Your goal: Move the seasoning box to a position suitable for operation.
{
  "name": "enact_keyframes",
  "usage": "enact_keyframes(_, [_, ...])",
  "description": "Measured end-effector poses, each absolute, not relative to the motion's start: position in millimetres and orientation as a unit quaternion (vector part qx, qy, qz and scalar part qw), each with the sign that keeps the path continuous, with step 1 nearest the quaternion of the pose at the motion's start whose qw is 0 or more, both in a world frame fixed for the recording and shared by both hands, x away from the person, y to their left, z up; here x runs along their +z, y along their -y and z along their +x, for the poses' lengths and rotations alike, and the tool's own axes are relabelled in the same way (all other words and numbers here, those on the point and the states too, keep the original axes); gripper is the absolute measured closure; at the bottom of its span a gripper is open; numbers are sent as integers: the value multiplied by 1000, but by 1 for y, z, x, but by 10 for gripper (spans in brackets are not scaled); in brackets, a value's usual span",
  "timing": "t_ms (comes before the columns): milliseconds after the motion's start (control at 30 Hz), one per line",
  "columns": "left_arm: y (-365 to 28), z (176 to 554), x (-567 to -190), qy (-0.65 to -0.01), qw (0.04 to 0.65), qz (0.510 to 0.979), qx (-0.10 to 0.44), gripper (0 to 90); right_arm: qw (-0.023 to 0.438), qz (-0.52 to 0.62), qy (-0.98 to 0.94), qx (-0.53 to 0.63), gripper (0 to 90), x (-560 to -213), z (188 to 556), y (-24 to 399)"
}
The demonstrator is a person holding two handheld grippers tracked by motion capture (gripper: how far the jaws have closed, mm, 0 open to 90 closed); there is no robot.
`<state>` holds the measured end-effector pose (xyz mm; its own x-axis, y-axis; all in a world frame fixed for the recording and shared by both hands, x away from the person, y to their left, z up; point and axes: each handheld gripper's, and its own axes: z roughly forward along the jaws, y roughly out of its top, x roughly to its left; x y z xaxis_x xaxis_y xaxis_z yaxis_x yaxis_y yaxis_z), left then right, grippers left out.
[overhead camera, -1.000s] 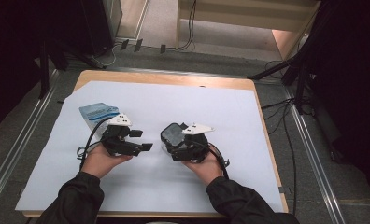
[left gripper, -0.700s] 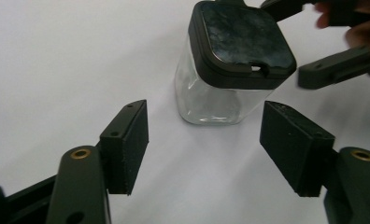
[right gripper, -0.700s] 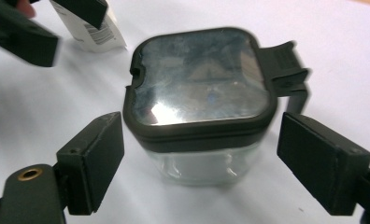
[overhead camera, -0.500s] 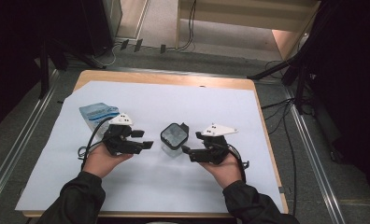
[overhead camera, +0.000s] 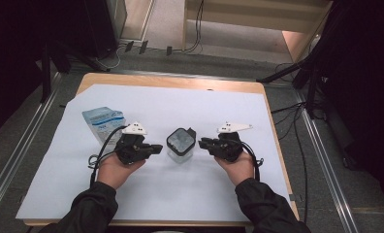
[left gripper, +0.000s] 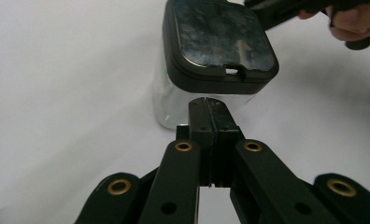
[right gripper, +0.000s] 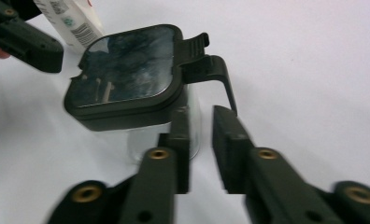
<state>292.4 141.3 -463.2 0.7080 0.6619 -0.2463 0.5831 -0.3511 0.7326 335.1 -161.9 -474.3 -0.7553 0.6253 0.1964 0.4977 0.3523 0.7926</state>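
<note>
A clear container (overhead camera: 179, 151) with a square black flip lid (left gripper: 218, 39) stands upright on the white sheet between my two grippers. My left gripper (overhead camera: 158, 147) lies just left of it, its jaws pressed together with nothing in them (left gripper: 210, 105), tips pointing at the glass wall. My right gripper (overhead camera: 202, 142) lies just right of it, clear of the lid's hinge tab (right gripper: 206, 56). Its jaws (right gripper: 201, 116) are drawn nearly together around nothing. Both pairs of jaws have just been closing.
A blue-and-white packet (overhead camera: 103, 121) lies flat at the left, behind my left gripper. The white sheet (overhead camera: 180, 102) covers most of the wooden table (overhead camera: 170, 81). Cables trail from each gripper toward the hands. Metal rails run along both sides of the table.
My right gripper has drawn back to the right, away from the container, which now stands free. Both grippers' jaws have closed. The left hand has stayed in place.
</note>
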Motion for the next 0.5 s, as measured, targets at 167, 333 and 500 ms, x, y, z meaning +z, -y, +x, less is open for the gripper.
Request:
enact_keyframes(167, [-137, 293, -470, -382, 430, 817, 42, 900, 61, 333, -828, 446, 900, -482, 345, 152])
enact_keyframes(333, [-132, 299, -477, -372, 429, 823, 32, 900, 61, 325, -835, 441, 900, -487, 349, 146])
enact_keyframes(500, [-128, 299, -478, -366, 430, 825, 32, 900, 61, 323, -835, 442, 900, -488, 349, 146])
